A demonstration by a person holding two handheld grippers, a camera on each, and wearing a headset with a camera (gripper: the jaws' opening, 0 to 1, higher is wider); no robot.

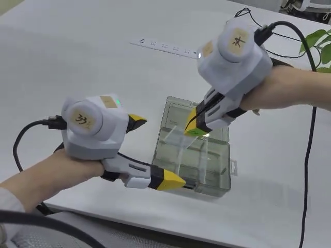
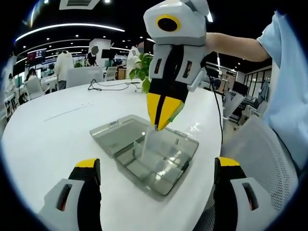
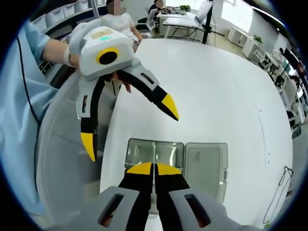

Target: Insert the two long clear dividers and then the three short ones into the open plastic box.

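Your right gripper (image 1: 196, 129) has its jaws pinched narrow on the top edge of a clear divider (image 2: 154, 140), which hangs from the tips down into the open plastic box (image 1: 217, 178). I cannot tell whether it is a long or a short one. Your left gripper (image 1: 153, 151) is spread wide at the near left corner of the box and grips nothing; in the left gripper view the box lies ahead of the jaws, apart from them.

The main risk is a crooked entry. The divider looks thin and bowed, so if its ends miss the wall slots it may flex, jam, or spring out of the pinch. It is also clear plastic against clear plastic, so you could misjudge the slots.

Nothing pins the box. A downward or sideways push could skid it on the smooth table (image 1: 77, 62), and it sits near the front edge. The open lid (image 3: 207, 161) lies flat beside it and adds little hold.

Other clear pieces seem to stand inside already; a swing of the tips could knock them loose.
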